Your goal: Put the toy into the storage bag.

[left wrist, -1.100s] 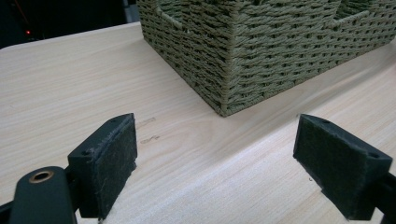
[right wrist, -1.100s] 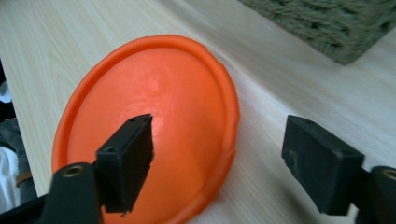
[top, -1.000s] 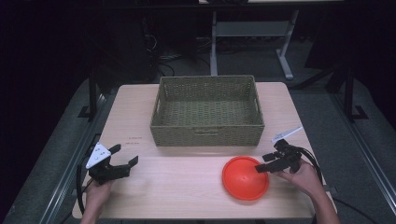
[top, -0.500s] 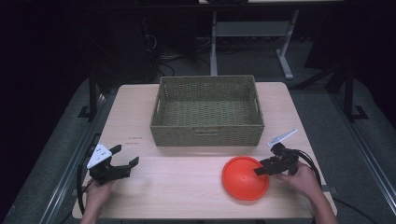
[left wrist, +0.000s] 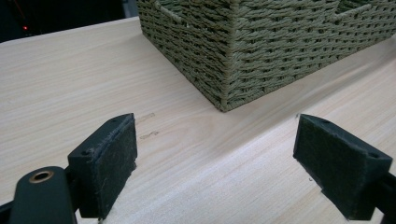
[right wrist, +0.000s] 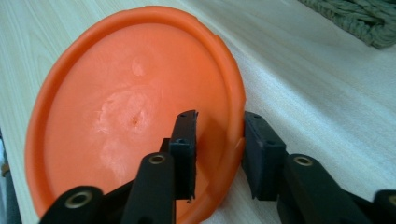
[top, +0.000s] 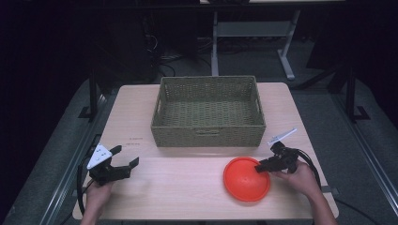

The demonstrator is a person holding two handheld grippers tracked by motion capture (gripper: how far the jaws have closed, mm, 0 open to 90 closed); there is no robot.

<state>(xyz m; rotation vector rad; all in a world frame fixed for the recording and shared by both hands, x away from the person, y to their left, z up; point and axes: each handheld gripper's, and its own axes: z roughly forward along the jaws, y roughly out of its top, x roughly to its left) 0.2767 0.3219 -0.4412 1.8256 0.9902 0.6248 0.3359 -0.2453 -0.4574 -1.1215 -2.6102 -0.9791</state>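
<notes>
Risk first: the right gripper [right wrist: 217,154] has only a shallow bite on the rim of the orange plate [top: 244,178]. A grip this close to the edge could let the plate pivot or slide out once lifted, and a tilted plate might clip the wall of the wicker basket [top: 209,111] on the way over, if that is where it goes.

Plate lies near the table's [top: 187,187] front edge, toward the right corner, well in front of the basket. Right gripper comes at it from the right edge side; its jaws have just been closing, one pad inside the dish, one outside, rim between them. Whether both pads already press the rim I cannot tell.

Left gripper [left wrist: 219,163] hovers near the front left corner, jaws spread wide, nothing between them.
</notes>
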